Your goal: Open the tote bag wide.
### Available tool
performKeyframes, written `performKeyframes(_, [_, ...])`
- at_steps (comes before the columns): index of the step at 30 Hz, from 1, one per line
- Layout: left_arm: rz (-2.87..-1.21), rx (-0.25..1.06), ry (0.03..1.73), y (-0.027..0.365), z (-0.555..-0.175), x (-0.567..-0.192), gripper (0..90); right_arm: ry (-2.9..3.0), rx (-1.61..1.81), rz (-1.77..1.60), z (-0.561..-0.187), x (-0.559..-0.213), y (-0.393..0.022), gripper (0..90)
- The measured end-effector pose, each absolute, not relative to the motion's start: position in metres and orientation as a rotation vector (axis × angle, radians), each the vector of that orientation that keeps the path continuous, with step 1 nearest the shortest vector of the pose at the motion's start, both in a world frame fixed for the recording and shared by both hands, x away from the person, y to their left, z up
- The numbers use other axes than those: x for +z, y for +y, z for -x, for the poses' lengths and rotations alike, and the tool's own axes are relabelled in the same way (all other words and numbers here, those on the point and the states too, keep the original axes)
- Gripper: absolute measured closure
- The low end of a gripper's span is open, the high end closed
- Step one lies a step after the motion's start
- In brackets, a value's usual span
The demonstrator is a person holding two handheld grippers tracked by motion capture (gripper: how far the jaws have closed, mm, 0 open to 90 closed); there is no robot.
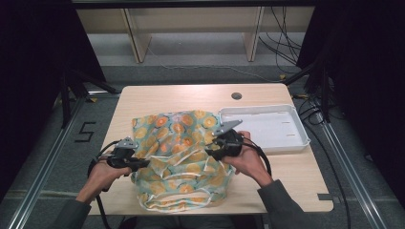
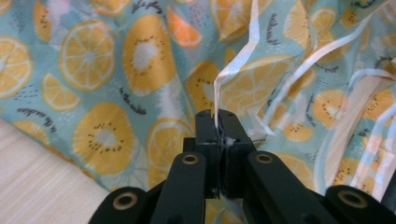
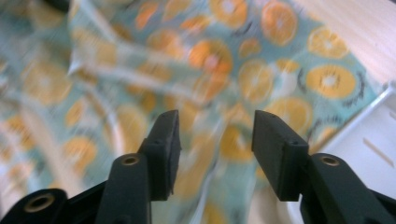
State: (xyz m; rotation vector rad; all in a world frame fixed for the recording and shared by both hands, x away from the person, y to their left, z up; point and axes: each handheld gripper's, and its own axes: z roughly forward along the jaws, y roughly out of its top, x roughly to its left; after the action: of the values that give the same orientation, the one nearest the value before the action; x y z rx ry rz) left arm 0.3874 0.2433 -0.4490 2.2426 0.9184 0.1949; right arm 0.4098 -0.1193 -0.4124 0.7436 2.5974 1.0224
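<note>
On the wooden table (image 1: 143,98), a crumpled fruit-print cloth (image 1: 184,152) with white trim lies spread across the middle and near edge, its longer side running from the far left toward the person. Just beside its far right corner sits a white tray (image 1: 282,125), touching the fabric's edge. At the cloth's left side, the left claw (image 2: 217,122) is pressed together on a white trim strip (image 2: 236,63). Over the cloth's right part, the right claw (image 3: 215,135) stands spread, gripping nothing.
</note>
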Motion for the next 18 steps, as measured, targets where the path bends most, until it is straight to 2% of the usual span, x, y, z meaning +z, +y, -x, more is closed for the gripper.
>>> performKeyframes(4, [-2.233,0.211,0.907,0.245,-0.387,-0.447,87.6,2.632,0.957,-0.729,-0.379,-0.421,-0.133,45.2])
performKeyframes(7, [-2.220,0.199,0.925,0.245,-0.386,-0.446,87.6,2.658,0.945,-0.745,-0.371,-0.433,-0.137,39.1])
performKeyframes(11, [-2.219,0.213,0.921,0.247,-0.387,-0.447,87.4,2.711,0.897,-0.735,-0.369,-0.448,-0.129,38.8])
performKeyframes(12, [-2.213,0.215,0.924,0.248,-0.387,-0.447,87.4,2.708,0.853,-0.718,-0.369,-0.454,-0.126,42.9])
performKeyframes(14, [-2.228,0.199,0.914,0.250,-0.387,-0.446,87.4,2.733,0.768,-0.687,-0.369,-0.460,-0.122,67.2])
performKeyframes(16, [-2.225,0.192,0.916,0.251,-0.386,-0.445,87.3,2.746,0.771,-0.615,-0.374,-0.459,-0.122,84.2])
performKeyframes(18, [-2.198,0.190,0.923,0.256,-0.384,-0.438,87.4,2.701,0.874,-0.619,-0.376,-0.448,-0.123,89.5])
